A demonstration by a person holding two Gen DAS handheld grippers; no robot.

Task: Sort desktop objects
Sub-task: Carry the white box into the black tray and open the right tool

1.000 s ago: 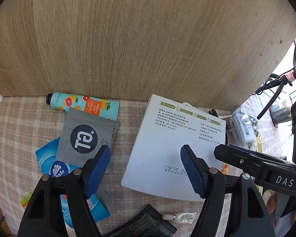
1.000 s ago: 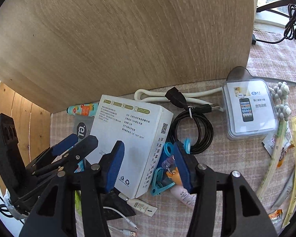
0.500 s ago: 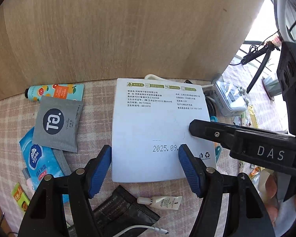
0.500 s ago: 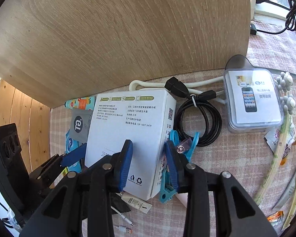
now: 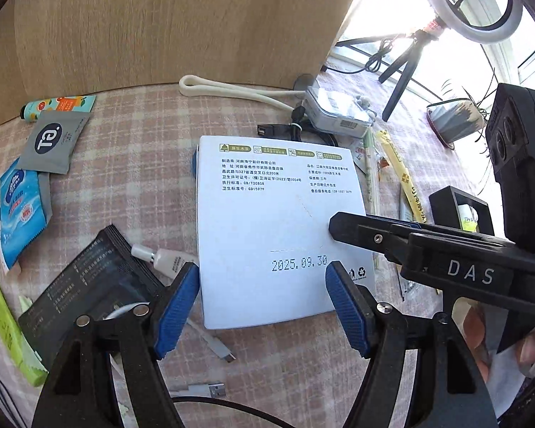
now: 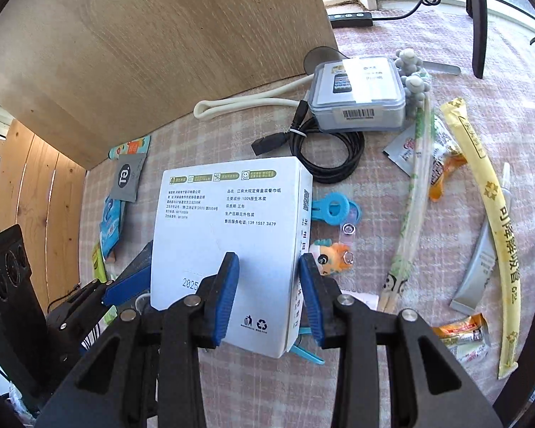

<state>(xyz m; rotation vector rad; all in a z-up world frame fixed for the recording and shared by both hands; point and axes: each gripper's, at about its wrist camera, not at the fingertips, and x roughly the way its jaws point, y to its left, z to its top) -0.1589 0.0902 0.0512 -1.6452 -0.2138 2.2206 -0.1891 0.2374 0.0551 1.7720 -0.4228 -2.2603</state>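
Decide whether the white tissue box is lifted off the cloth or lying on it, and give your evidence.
Lifted. The white tissue box is pinched at its right edge by the right gripper, tilted, with a blue clip showing beneath it.

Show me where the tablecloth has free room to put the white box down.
The widest bare patch of tablecloth lies between the grey sachet, the cream strap and the white box. Right of the box it is crowded: black cable, blue clip, yellow stick packet.
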